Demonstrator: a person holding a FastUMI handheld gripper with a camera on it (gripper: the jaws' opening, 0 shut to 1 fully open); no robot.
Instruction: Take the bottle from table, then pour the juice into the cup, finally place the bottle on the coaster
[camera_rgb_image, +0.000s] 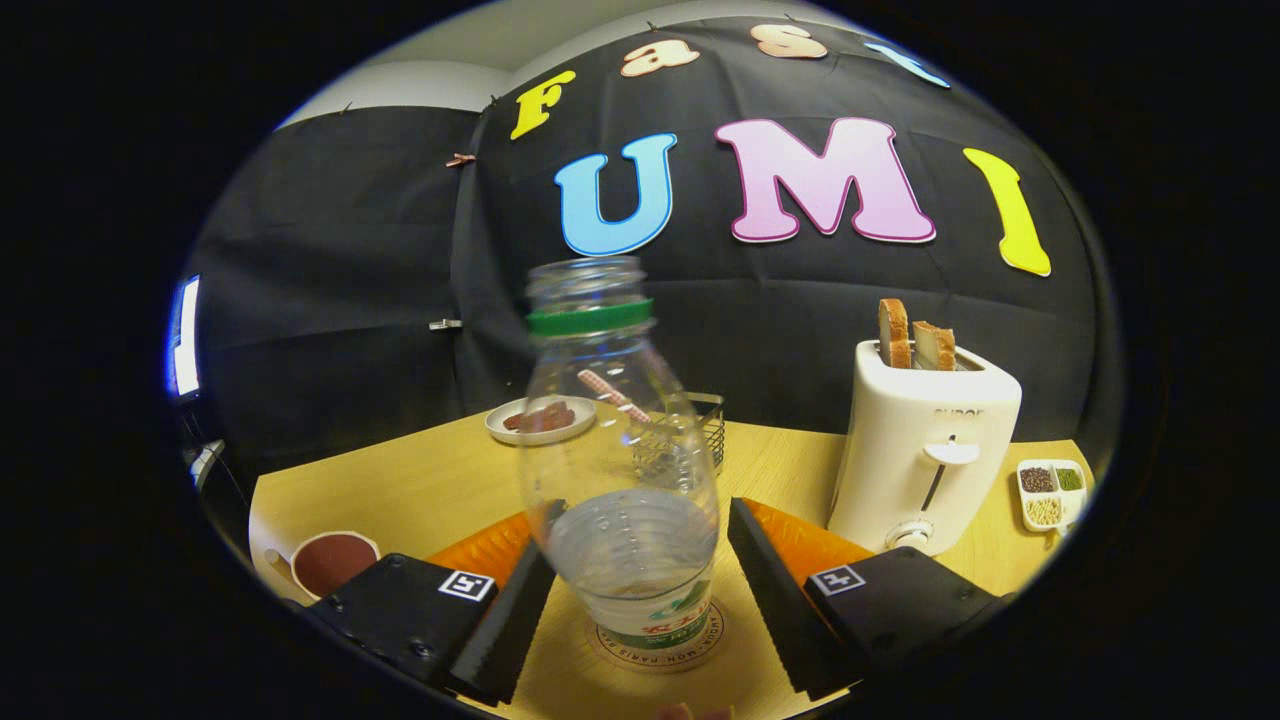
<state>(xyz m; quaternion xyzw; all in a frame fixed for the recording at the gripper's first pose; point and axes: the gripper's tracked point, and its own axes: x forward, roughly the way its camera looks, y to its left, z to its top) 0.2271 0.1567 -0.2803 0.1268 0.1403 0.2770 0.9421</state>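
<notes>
A clear plastic bottle with a green neck ring and no cap stands on a round printed coaster on the wooden table. It looks nearly empty and leans slightly. My gripper is open, with the bottle between its two fingers. The left finger is close against the bottle's side, while a gap shows at the right finger. A white cup holding dark red juice sits on the table to the left, beside the left finger.
A white toaster with two bread slices stands ahead on the right. A small divided dish of grains lies beyond it. A plate with brown food and a wire basket sit behind the bottle.
</notes>
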